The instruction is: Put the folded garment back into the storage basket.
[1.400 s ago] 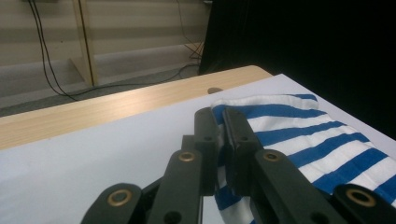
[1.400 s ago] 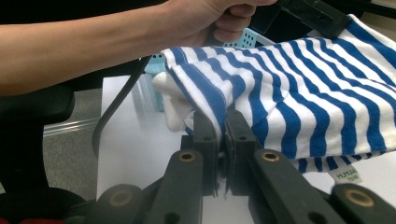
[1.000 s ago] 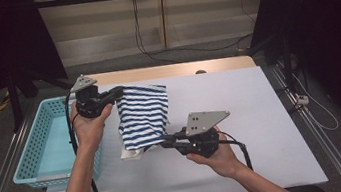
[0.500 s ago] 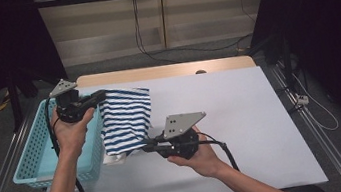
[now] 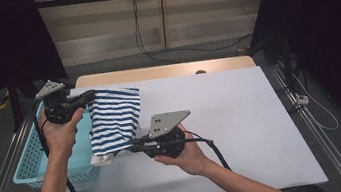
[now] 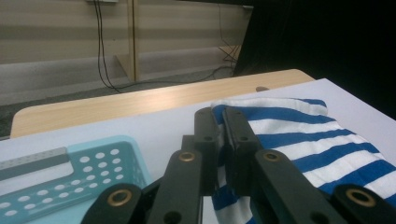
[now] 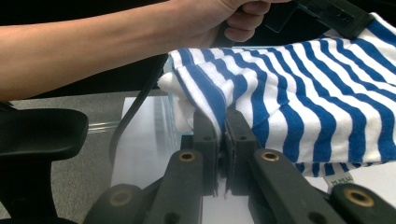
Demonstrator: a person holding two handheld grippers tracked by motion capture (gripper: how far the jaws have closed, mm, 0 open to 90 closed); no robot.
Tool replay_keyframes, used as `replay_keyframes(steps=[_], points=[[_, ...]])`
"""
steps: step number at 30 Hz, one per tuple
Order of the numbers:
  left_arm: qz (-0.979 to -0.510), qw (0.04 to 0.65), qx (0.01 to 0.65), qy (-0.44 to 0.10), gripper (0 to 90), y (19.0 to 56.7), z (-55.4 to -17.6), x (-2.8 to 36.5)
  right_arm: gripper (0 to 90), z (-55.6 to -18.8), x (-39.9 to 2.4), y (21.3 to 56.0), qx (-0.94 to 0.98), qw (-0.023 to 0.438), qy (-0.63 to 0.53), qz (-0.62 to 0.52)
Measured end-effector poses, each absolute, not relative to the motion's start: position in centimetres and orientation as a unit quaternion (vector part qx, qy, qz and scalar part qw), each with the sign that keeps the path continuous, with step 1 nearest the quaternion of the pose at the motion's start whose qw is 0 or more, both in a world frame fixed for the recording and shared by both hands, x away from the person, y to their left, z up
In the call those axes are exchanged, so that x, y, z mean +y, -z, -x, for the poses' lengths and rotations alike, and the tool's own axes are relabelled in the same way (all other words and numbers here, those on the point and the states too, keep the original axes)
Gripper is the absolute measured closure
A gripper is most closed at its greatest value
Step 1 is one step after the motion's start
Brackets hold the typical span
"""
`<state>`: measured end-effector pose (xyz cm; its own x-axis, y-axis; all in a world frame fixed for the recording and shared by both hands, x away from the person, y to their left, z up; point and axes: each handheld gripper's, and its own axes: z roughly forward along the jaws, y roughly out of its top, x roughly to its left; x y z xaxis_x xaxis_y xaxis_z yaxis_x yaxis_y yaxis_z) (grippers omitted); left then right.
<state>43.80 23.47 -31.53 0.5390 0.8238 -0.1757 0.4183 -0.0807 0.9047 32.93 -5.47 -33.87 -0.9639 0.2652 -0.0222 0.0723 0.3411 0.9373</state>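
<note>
While the folded striped shirt [image 5: 113, 119] hangs stretched between the two hands, the high view tells the story: the left gripper [image 5: 89, 97] pinches its far top corner, the right gripper [image 5: 132, 145] pinches the near bottom edge, and the cloth's long axis runs from one to the other, front to back across the table [image 5: 242, 116]. It sits right at the table's left edge, its left side overlapping the rim of the turquoise basket [image 5: 36, 160], so the basket lies just to the left of the shirt, on the left hand's side, and that hand is the nearer one. Over to the left gripper view: jaws pressed together on a fold of blue and white cloth [image 6: 299, 135], the fabric spreading away to the right, and the basket's perforated corner [image 6: 93, 163] just below and left of the gripper [image 6: 223, 116]. Now the right gripper view: its gripper [image 7: 221, 122] is likewise clamped, a ridge of shirt [image 7: 299, 88] nipped between the pads, the cloth rising toward the other hand [image 7: 224, 14] at the top. I'd judge a sideways carry to the left puts it over the basket, both hands travelling together to keep the fold flat
</note>
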Motion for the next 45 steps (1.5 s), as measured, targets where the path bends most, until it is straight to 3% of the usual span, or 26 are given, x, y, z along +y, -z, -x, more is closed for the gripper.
replay_keyframes(steps=[45], points=[[-0.671,0.53,0.465,-0.228,85.2,29.9,-44.5,28.0,86.0,-35.0,-0.5,33.1,0.806,0.076,-0.58,-0.092]])
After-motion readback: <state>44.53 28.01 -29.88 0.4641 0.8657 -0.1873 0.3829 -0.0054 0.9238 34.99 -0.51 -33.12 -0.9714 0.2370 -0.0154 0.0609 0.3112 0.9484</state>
